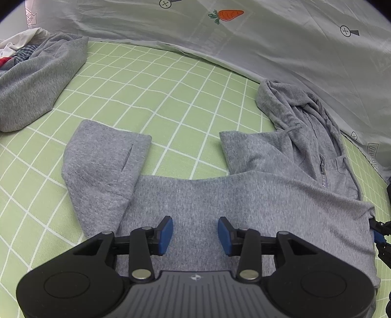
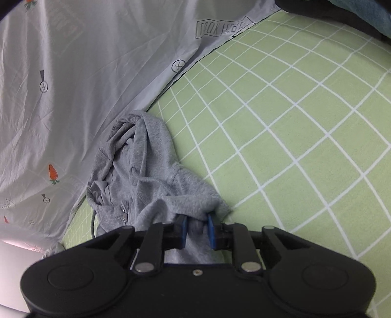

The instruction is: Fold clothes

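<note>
Looking down at a heather-grey zip-up hoodie [image 1: 220, 195] spread on a lime-green sheet with a white grid [image 1: 158, 97], hood bunched up against a pale grey quilt with carrot prints [image 1: 268, 36]. Left gripper [image 1: 195, 234] hovering over the hoodie's flat middle, blue pads apart, nothing pinched. Right gripper [image 2: 197, 231] narrowed onto a fold of hoodie fabric at its edge. More grey laundry [image 1: 31, 80] piled far left.

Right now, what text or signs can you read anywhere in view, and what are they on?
"LOOK HERE", seen upside down: printed banner on the pale quilt cover.
"X" in a circle: repeated sign on the same cover.
Boxed words at the cover's edges: too distorted to read.
Grey hoodie: no text.
</note>
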Tool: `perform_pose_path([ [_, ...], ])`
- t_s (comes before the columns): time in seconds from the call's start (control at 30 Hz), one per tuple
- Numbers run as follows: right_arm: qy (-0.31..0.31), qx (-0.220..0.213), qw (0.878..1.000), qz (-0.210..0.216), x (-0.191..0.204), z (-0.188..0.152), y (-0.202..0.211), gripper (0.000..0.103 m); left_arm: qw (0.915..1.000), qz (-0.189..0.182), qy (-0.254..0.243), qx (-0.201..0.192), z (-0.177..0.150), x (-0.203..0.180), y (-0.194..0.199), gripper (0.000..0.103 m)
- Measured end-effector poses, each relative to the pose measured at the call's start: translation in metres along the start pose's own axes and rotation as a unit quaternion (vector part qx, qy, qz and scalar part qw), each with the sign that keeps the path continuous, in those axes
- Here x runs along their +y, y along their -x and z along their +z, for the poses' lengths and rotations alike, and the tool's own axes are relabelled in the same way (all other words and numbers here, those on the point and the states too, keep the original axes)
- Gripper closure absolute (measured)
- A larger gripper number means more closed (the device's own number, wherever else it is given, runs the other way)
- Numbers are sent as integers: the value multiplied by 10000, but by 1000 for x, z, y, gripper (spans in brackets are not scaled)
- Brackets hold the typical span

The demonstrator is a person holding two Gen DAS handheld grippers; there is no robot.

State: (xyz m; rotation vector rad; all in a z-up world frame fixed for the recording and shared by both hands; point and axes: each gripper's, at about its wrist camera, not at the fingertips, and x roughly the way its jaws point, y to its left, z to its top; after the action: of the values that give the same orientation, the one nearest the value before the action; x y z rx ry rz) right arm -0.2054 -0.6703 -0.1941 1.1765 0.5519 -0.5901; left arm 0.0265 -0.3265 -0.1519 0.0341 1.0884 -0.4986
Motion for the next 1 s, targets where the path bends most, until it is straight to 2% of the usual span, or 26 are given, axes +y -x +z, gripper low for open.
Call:
perform_pose_path([
  [0.13, -576, -97, 9981, 211, -12, 12, -7, 90, 10000, -47, 13, -10, 0, 1, 1, 58],
  [0.23, -560, -133, 9980, 258, -10, 20, -13, 92, 9999, -102, 41, -12, 0, 2, 0, 54],
  [0.33, -844, -312, 9954, 326, -14, 29, -17, 92, 9999, -99, 25, -17, -1, 1, 0, 54],
  [0.4, -977, -496, 9937, 226, -15, 38, -14, 93, 9999, -113, 52, -20, -1, 2, 1, 54],
  [0.47, -751, -622, 9952, 57, -10, 46, -6, 93, 9998, -146, 117, -15, 0, 3, 0, 54],
  [0.57, 119, -656, 9976, -206, 13, 44, 7, 92, 9996, -192, 227, -10, 1, 7, 1, 54],
  [0.63, 723, -543, 9952, -384, 27, 31, 16, 91, 9997, -62, 219, -19, 2, 9, 2, 53],
  [0.7, 1266, -438, 9896, -522, 36, 14, 25, 86, 9997, 155, 167, -36, 3, 12, 3, 53],
  [0.77, 1645, -330, 9836, -659, 40, -10, 33, 72, 9992, 360, 180, -59, 3, 19, 5, 53],
  [0.9, 2172, -66, 9716, -935, 49, -48, 29, 53, 9976, 369, 584, -93, 4, 47, 11, 53],
  [0.97, 2449, -2, 9626, -1158, 54, -63, 26, 32, 9969, 434, 638, -121, 3, 55, 15, 53],
  [1.0, 2575, -2, 9578, -1276, 57, -71, 25, 26, 9968, 475, 633, -136, 3, 58, 17, 53],
])
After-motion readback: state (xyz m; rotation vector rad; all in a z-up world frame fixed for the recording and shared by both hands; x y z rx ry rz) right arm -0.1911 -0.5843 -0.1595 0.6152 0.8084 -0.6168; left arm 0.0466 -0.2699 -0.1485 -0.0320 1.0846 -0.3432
